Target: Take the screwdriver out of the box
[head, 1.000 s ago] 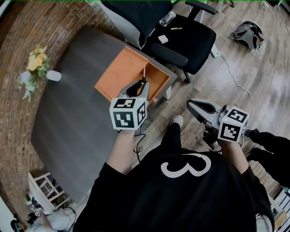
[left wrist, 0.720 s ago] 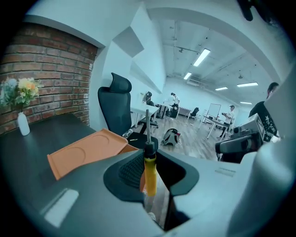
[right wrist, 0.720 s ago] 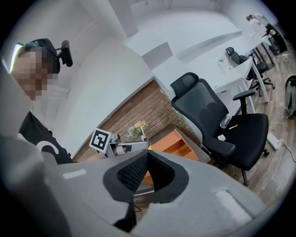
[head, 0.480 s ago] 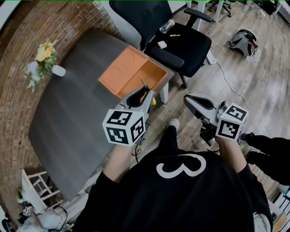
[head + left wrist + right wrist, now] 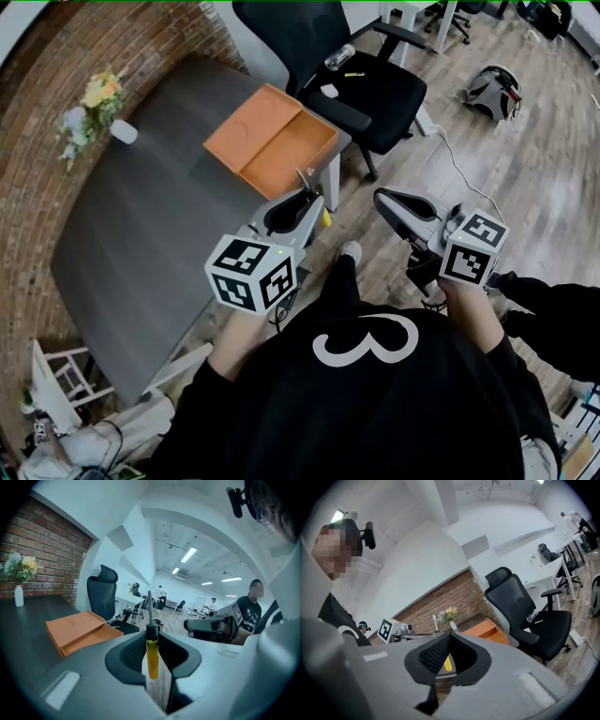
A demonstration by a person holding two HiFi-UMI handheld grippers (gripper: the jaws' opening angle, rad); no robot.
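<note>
My left gripper (image 5: 305,192) is shut on a screwdriver (image 5: 325,217) with a yellow handle, a black collar and a thin metal shaft. In the left gripper view the screwdriver (image 5: 152,656) stands upright between the pads (image 5: 133,651), shaft up. It hangs past the table's near corner, clear of the open orange box (image 5: 272,141), whose lid lies flat beside it. The box (image 5: 79,630) shows empty. My right gripper (image 5: 382,197) hovers over the floor to the right, shut with nothing in it. Past its tips (image 5: 450,637), the right gripper view shows the box (image 5: 487,630).
The box rests at the far corner of a dark grey table (image 5: 141,234) along a brick wall. A vase of flowers (image 5: 94,112) stands at the table's left. A black office chair (image 5: 366,84) with small items on its seat stands behind the box. A cable (image 5: 459,178) runs across the wooden floor.
My left gripper has lifted the screwdriver away from over the box, back past the table's edge towards the person. The right gripper has risen a little and rolled.
</note>
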